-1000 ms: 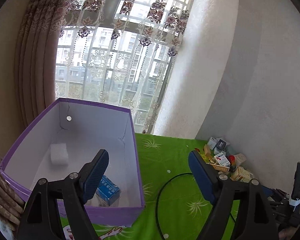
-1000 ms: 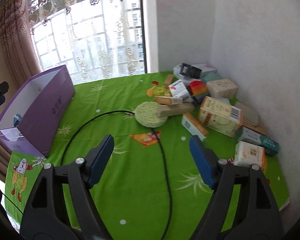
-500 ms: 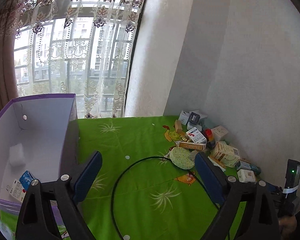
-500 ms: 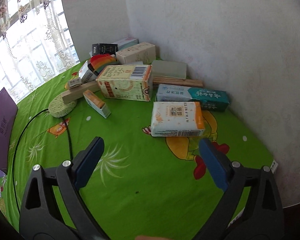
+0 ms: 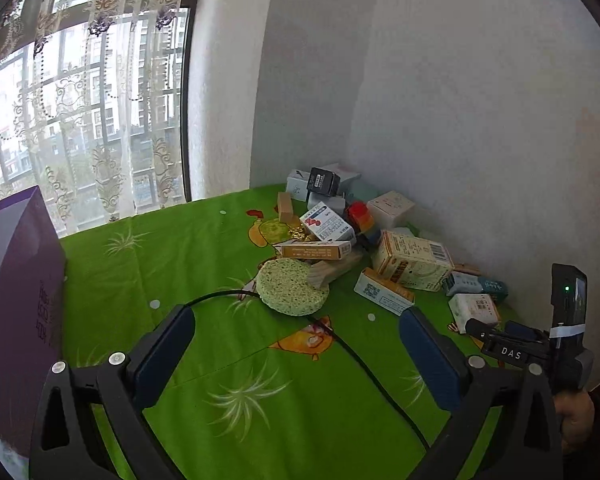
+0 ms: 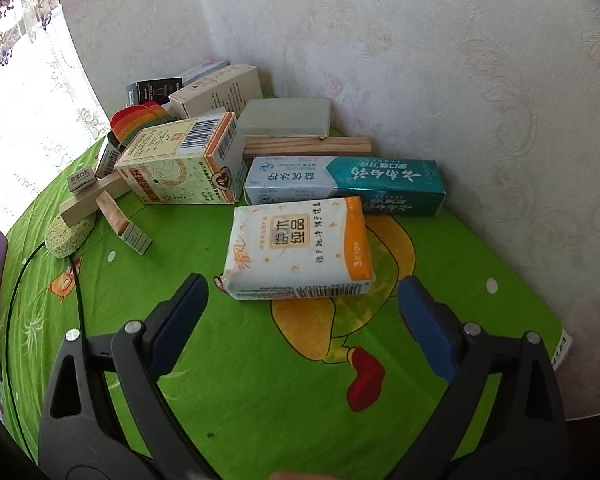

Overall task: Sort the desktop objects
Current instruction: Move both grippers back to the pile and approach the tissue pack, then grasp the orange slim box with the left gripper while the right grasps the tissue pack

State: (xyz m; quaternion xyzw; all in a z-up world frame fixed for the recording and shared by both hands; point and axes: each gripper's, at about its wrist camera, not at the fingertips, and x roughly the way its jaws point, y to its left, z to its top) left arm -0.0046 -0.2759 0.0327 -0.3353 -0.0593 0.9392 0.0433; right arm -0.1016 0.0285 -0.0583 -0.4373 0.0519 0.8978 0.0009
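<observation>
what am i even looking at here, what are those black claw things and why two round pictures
Each claw is a hand-held two-finger gripper; a person carries one in each hand, no robot. Each round picture comes from a fisheye camera on one gripper. The left gripper is open and empty above the green tablecloth, near a round sponge and a purple box. The right gripper is open just before a tissue pack, touching nothing. Behind it lies a toothpaste box among other cartons.

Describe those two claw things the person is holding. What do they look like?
Both the left gripper and right gripper have black plastic arms with silver screws and blue pads. The right one, seen from the left camera, bears white "DAS" lettering.
</observation>
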